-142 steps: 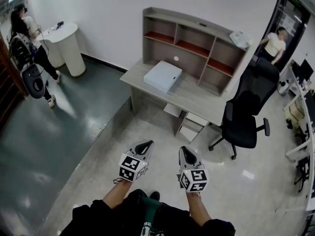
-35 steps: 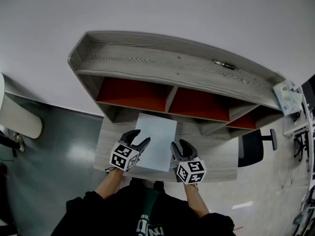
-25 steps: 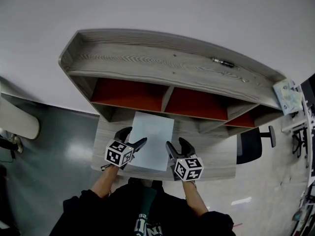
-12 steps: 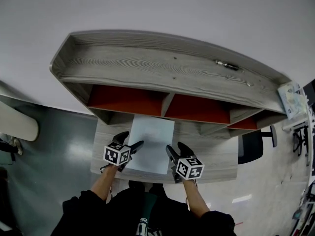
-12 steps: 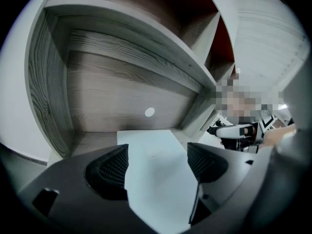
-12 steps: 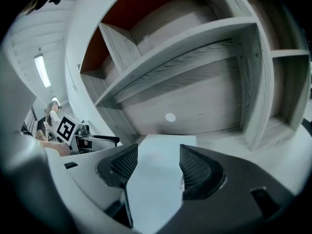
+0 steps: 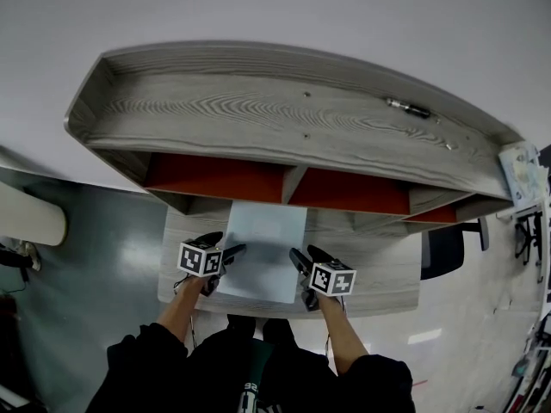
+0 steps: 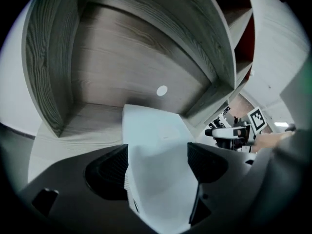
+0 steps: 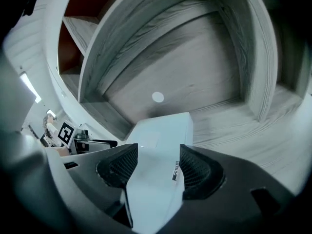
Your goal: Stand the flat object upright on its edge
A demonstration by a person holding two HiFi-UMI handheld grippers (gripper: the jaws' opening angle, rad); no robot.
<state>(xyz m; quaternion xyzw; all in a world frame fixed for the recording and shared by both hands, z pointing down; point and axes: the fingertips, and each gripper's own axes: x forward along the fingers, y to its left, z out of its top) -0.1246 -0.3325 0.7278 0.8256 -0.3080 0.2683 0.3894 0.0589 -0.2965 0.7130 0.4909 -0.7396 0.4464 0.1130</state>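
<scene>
Below the hutch (image 7: 284, 119), on the surface (image 7: 379, 269): a flat white box (image 7: 261, 252) lies on its broad face. Its far end is toward the hutch's middle divider and its near end is by the surface's front edge.

Left tongs (image 7: 222, 248): in front of the hutch, left of its middle divider, at the box's long left edge. The jaws are spread wide and straddle that edge, one pad beside the side wall and the other over the top face. Whether either pad presses on the box I cannot tell.

Right tongs (image 7: 306, 256): in front of the hutch, right of its middle divider, at the box's long right edge. The jaws are apart with the edge between them, one pad by the side wall and one above the top face. Contact is again unclear.

Tongs' make: dark, curved jaws with finely ribbed inner pads. Each carries a white cube printed with black square markers.

Box's make: thin and rectangular, smooth matte white, with crisp corners. A small label (image 9: 175, 172) on the right side wall is too small to read.

Hutch's make: grey wood-grain board with a long top shelf and a raised rim. The upper compartments have red back panels (image 7: 215, 179). The grey lower back carries a small round white disc (image 8: 162, 90).

Hutch top, right part: a slim dark item (image 7: 409, 107), too small to identify.

Surface's make: the same grey wood-grain as the hutch.
</scene>
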